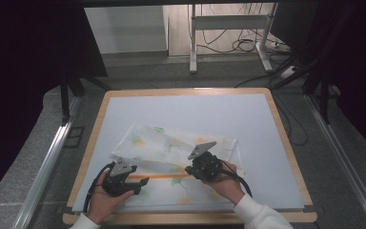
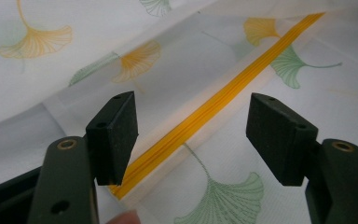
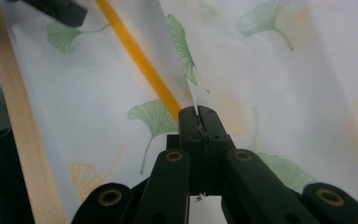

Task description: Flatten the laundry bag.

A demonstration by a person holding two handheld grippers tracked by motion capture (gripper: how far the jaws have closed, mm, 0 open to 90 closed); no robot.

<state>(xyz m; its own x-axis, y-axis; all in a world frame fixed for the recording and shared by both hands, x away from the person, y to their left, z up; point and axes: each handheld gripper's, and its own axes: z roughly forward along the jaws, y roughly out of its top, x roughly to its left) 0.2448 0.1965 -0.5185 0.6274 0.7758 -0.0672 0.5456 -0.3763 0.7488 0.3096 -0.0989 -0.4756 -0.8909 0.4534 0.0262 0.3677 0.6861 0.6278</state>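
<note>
Black jaws of the right gripper (image 3: 199, 116) are clenched on a raised edge of the cloth (image 3: 279, 84), which stands up between the pads in the right gripper view. From the pinch point, an orange stripe (image 3: 135, 56) runs toward 11 o'clock, and a wooden table edge (image 3: 14, 140) crosses that view at 9 o'clock.

Left gripper (image 2: 191, 135): released. Its jaws stand wide apart above the cloth (image 2: 177, 60), with no fabric pressed between the pads. The stripe (image 2: 223, 98) passes between them, running from 7 o'clock to 1 o'clock in the left gripper view. Green and orange leaf prints cover the fabric on both sides of the stripe.

High view: the cloth (image 1: 171, 143) lies on a pale mat (image 1: 186, 107) at the near centre of the table (image 1: 93, 138), partly folded. The left gripper (image 1: 140, 183) sits at the cloth's 7 o'clock corner; the right gripper (image 1: 195, 168) sits at its 5 o'clock side. The stripe (image 1: 159, 176) lies between the two grippers. Each gripper is held in one hand; a white sleeve (image 1: 257, 214) shows at the right wrist.
</note>
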